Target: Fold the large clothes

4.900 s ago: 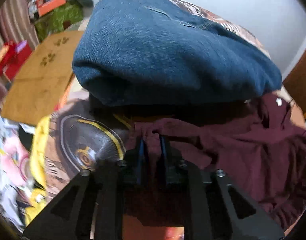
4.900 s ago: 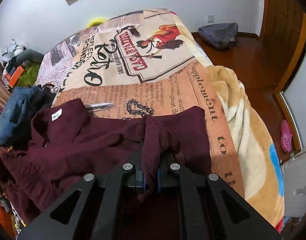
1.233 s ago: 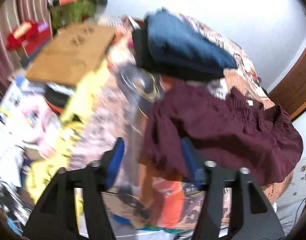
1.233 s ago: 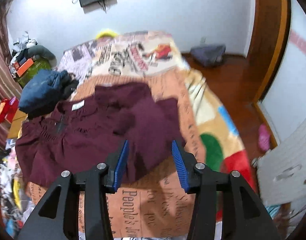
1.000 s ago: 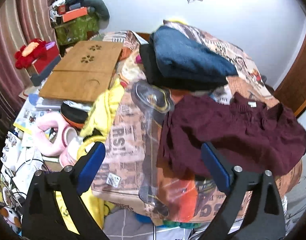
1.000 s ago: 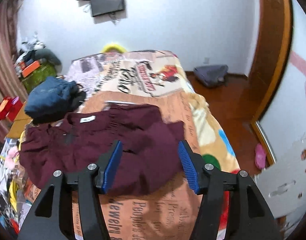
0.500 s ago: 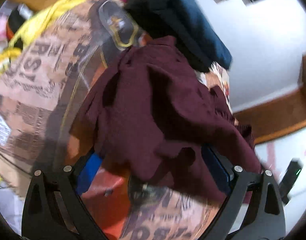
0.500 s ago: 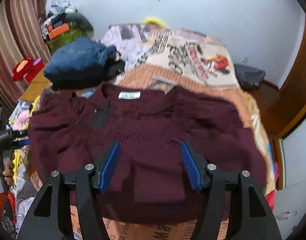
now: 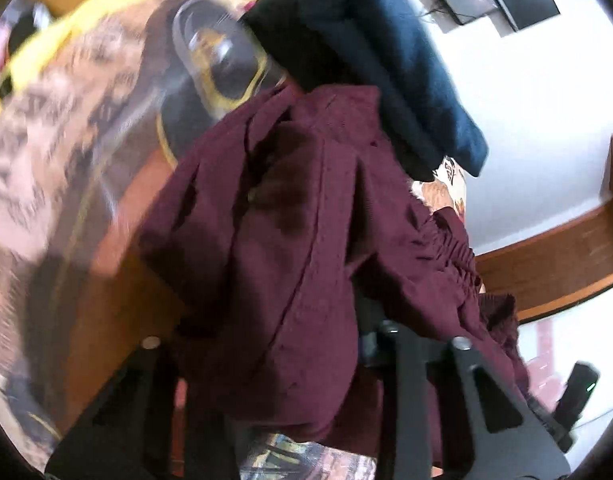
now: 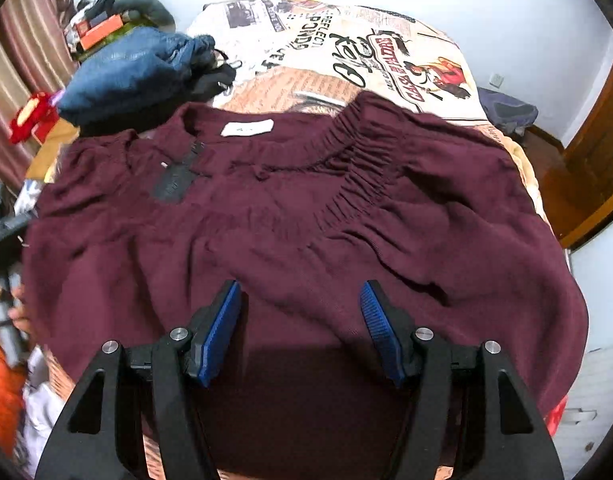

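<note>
The maroon sweater [image 10: 290, 216] lies spread over the newspaper-print bedspread [image 10: 346, 52], collar and white neck label [image 10: 247, 128] on the far side from the right tongs [image 10: 300, 330], hem nearest them; it looks spread out ready for a first fold, no fold yet made, so the step in hand seems to be picking grip points. The right tongs hang above the lower middle of the sweater with their blue pads [image 10: 218, 332] wide apart and nothing between them. The left tongs [image 9: 266, 360] are low at the sweater's left edge, where the cloth [image 9: 290, 240] bulges over and between their black arms and hides the fingertips, so I cannot tell whether they are spread or pinching; that view is also blurred. Beyond the left tongs a folded dark blue garment [image 9: 386, 60] rests on something black, touching or just beside the sweater's shoulder. My judgement is that the next move calls for the right tongs to shift outward to the right sleeve or hem corner, drop to the cloth and close on a single edge, while the left takes the matching edge, so a side can be carried toward the middle; the loose gathered knit by the neckline could bunch if lifted unevenly
</note>
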Motion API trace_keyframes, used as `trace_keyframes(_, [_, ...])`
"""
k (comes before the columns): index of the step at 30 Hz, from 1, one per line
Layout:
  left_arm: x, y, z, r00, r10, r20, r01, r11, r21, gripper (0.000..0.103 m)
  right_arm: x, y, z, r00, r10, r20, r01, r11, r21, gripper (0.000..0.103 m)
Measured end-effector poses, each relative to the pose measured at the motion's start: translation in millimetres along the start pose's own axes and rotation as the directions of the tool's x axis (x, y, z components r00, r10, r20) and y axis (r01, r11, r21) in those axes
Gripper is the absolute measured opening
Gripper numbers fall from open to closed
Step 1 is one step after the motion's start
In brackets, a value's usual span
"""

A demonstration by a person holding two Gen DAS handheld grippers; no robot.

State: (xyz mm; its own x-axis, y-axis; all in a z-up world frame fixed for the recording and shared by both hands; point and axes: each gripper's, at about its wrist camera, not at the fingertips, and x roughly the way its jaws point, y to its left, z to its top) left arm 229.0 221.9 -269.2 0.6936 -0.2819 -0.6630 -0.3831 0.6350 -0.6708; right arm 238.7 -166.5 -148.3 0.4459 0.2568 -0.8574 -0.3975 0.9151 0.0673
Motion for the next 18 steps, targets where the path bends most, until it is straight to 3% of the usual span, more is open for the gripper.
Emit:
trace_keyframes(6, [-61,-43,14,0.992,0.015,0.127,-0.032,0.991,0.132,0.019,-25,36,16,0.991,0.119,0.066,-0.118,0.993,-0.017,0.059])
trace_keyframes(10, [-115,-81,16,0.956,0.073,0.285,-0.147,0.958,0.247,0.018,-33,80,13,0.975,0.211,0.066,-0.203,0.973,-0.108,0.059])
trace_keyframes(14, [-154,-128,11,0.891,0.127,0.435,-0.301,0.883,0.359,0.018,-10,118,5,0.960,0.281,-0.008,-0.279,0.947,-0.161,0.066])
trace_keyframes(16, [-160,-151,2,0.862,0.146,0.486,-0.373,0.830,0.414,0.018,19,132,0,0.944,0.317,-0.092,-0.327,0.933,-0.148,0.066])
trace_keyframes(18, [-154,-170,-5,0.857,0.149,0.493,-0.403,0.790,0.462,0.018,43,143,-7,0.928,0.332,-0.169,-0.353,0.929,-0.110,0.066])
